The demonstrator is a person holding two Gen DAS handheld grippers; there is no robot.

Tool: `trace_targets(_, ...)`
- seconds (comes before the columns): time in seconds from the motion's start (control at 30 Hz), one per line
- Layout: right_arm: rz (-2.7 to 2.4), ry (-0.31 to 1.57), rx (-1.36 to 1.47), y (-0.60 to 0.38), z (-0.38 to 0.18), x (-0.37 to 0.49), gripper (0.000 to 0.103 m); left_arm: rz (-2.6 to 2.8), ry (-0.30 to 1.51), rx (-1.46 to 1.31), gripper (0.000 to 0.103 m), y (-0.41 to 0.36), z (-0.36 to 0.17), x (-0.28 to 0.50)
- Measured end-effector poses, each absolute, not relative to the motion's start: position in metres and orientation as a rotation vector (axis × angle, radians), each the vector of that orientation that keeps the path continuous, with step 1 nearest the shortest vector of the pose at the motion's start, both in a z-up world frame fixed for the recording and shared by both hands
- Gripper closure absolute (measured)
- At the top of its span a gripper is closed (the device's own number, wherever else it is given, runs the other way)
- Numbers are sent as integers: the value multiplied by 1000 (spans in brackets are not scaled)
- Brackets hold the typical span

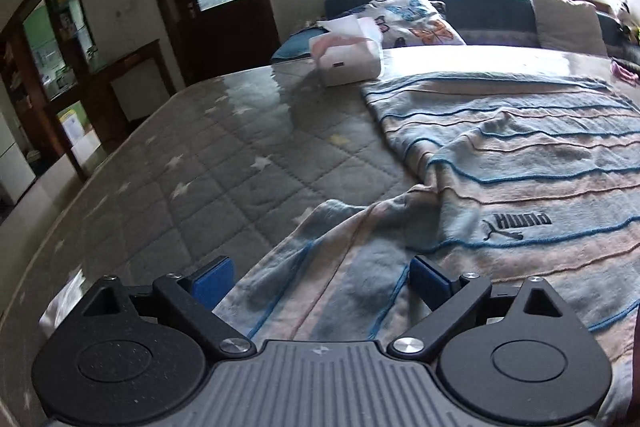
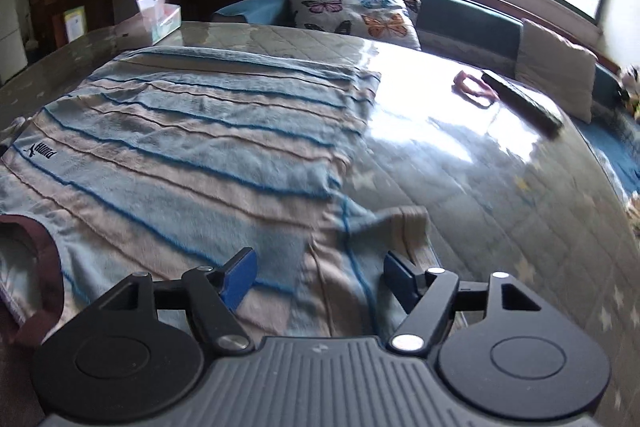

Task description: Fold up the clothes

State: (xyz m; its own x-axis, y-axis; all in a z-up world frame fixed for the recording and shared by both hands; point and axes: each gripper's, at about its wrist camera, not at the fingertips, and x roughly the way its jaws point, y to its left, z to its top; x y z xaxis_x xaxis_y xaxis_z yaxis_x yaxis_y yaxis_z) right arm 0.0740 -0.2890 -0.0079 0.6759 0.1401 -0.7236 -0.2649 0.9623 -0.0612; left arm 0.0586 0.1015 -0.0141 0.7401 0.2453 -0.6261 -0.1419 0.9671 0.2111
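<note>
While spread nearly flat on the table (image 2: pixel 460 155), front up, collar toward the holder, shirt (image 1: pixel 520 167) shows no fold across the body. Left sleeve (image 1: pixel 320 279) and right sleeve (image 2: pixel 372 239) out to the sides, each between wide-open fingers of left gripper (image 1: pixel 320 281) and right gripper (image 2: pixel 320 277), nothing pinched. Fits either a start or a shirt laid out again; sleeves and body left to fold.

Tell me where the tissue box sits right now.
The tissue box stands at the table's far left corner in the right wrist view, just beyond the striped shirt's far edge, left of the butterfly pillow.
</note>
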Motion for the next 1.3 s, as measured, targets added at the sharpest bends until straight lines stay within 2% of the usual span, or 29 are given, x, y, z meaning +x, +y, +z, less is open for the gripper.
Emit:
trace_targets(0.5,223,838,-108,-308,-7,19,29,255,711,141,6,118,-13,24)
trace_targets(0.57,219,842,-121,-305,-2,17,33,248,708,150,7,113,-9,21)
trace_targets(0.77,300,796,-152,-281,15,10,35,150,669,123,8,95,11,3)
trace_targets(0.87,390,785,-150,-262,21,8,42,44,656,86,8,81,21,-8)
trace_targets(1.0,528,791,-159,-232,20,4,51,-119,643,67,15,58,29,-20)
trace_targets(1.17,643,804,-195,-202,15,-3,63,-288,672,97,33,30,21,-24)
trace_targets(1.2,654,810,-203,-197,12,-4,68,-306,685,108,43,25,18,-24)
trace_targets(1.23,656,817,-211,-193,10,-5,79,-326,701,115,51,21,14,-23)
trace_targets(1.27,656,824,-220,-191,7,-6,83,-340,716,118,56,20,10,-22)
trace_targets(1.3,655,831,-229,-188,5,-6,87,-352,731,120,68,18,6,-22)
